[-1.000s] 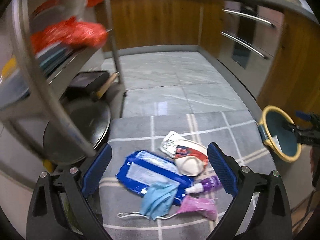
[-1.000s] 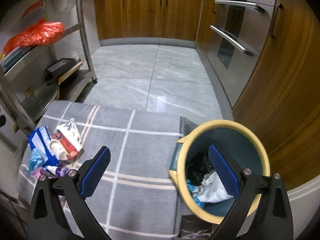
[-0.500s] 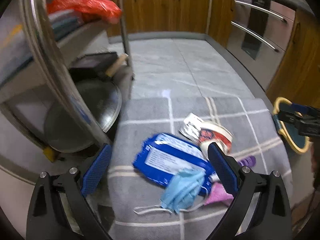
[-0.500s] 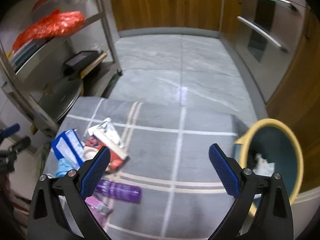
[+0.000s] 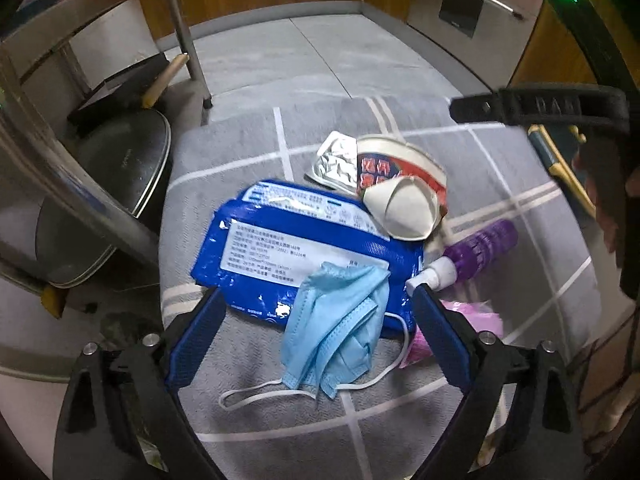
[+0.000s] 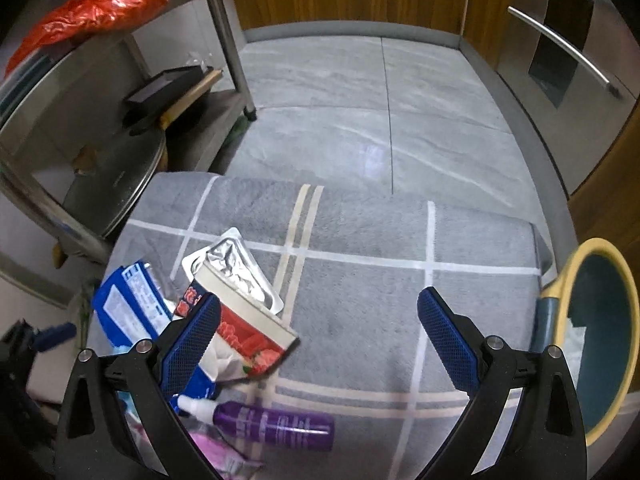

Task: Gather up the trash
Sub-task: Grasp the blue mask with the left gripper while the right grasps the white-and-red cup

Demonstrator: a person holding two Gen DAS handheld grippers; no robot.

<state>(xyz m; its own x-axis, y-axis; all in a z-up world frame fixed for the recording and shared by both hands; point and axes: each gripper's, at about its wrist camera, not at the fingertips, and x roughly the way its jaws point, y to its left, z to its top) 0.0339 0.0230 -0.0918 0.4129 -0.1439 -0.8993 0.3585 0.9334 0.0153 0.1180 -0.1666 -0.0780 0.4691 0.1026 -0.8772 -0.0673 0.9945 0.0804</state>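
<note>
covering blue wipes pack [image 5: 304,240], crumpled face mask [image 5: 340,328], pink wrapper [image 5: 480,320] half-hidden

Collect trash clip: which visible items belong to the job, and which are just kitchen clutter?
Job:
face mask
blue wipes pack
crushed paper cup
purple spray bottle
pink wrapper
trash bin

Lying about:
red plastic bag
metal rack
round pan

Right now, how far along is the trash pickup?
Done: some trash already sits in the bin. In hand: nothing; the left tongs are closing around the mask, right tongs open. Left: mask, wipes pack, cup, purple bottle, pink wrapper.
</note>
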